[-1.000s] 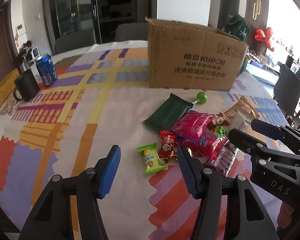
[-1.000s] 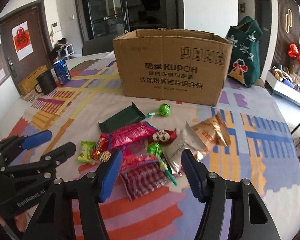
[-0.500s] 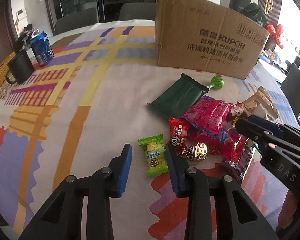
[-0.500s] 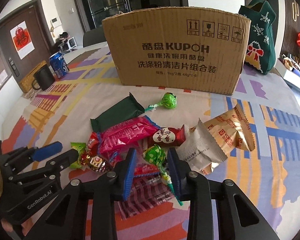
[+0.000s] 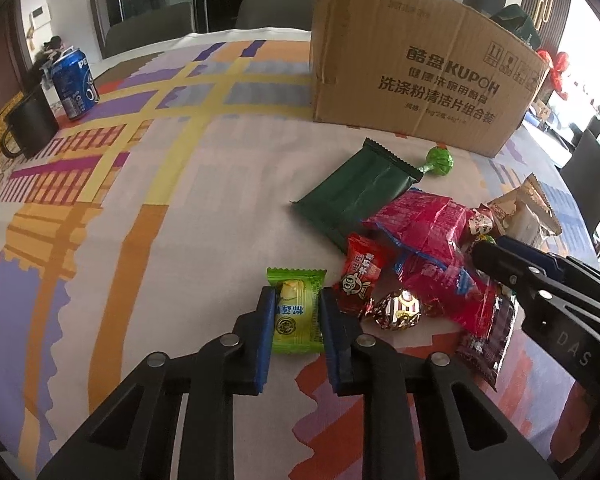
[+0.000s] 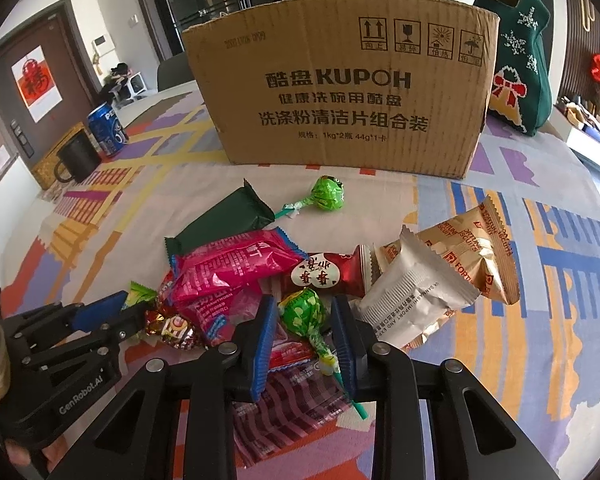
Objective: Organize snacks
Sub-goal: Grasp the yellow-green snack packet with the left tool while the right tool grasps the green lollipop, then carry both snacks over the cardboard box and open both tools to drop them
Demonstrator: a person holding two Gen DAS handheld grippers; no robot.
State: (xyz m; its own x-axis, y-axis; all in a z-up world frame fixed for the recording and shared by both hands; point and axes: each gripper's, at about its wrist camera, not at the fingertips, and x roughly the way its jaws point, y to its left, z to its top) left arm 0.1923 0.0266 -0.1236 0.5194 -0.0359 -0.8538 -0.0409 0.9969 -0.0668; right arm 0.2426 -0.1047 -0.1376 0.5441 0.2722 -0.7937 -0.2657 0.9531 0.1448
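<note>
Snacks lie on the desk (image 5: 188, 208) before a brown box (image 6: 340, 92) reading "KUPOH". Left gripper (image 5: 296, 312) fingers squeeze a green candy (image 5: 297, 312). Right gripper (image 6: 305, 320) fingers sit either side of a green lollipop (image 6: 302, 312), almost touching.

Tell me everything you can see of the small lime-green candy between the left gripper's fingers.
The lime-green candy is a small pillow-shaped sweet in glossy plastic wrap with crimped ends, a yellow picture and printed characters on its face. It lies flat on the patterned tablecloth, at the left edge of the snack pile. The left gripper brackets it, blue pads against its sides. It seems not yet lifted.
</note>
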